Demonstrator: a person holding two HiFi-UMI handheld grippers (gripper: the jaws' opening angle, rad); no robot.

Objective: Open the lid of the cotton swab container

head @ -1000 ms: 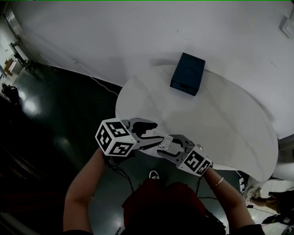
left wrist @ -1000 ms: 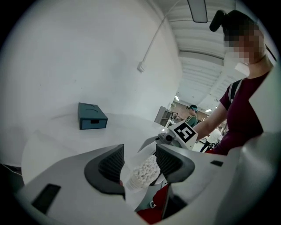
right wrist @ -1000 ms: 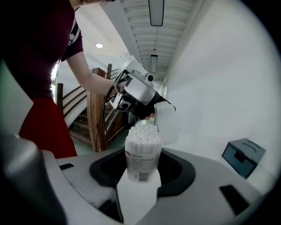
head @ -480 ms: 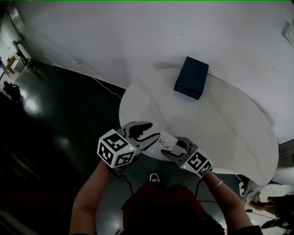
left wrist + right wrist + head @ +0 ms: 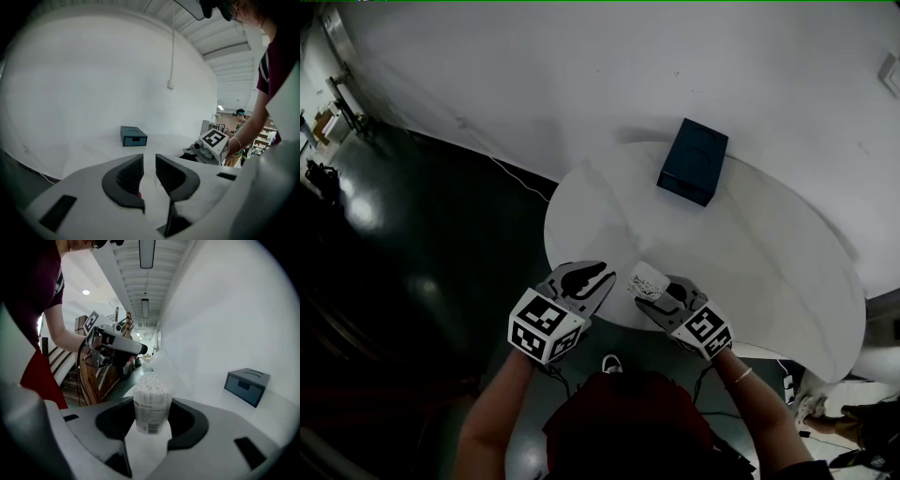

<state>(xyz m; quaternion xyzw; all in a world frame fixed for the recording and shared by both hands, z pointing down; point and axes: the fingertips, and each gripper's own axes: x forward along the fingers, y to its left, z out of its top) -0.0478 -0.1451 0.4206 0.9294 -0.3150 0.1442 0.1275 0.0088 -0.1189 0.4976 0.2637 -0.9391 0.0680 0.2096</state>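
My right gripper (image 5: 652, 287) is shut on the cotton swab container (image 5: 648, 280), a small clear tub with a printed label, held upright over the near edge of the round white table (image 5: 750, 253). In the right gripper view the container (image 5: 151, 404) sits between the pads with the white swab tips bare at the top. A translucent flap (image 5: 161, 364), seemingly the lid, stands up behind them. My left gripper (image 5: 581, 281) hovers just left of the container, apart from it. Its jaws (image 5: 149, 171) have just been closing to a narrow gap, with nothing between them.
A dark blue box (image 5: 692, 161) stands at the far side of the table, near the white wall. Dark glossy floor lies to the left and below the table edge. Another person stands far off in the left gripper view.
The left gripper has drawn back to the left, off the container, and its jaws have narrowed. Both hands have shifted a little toward the table.
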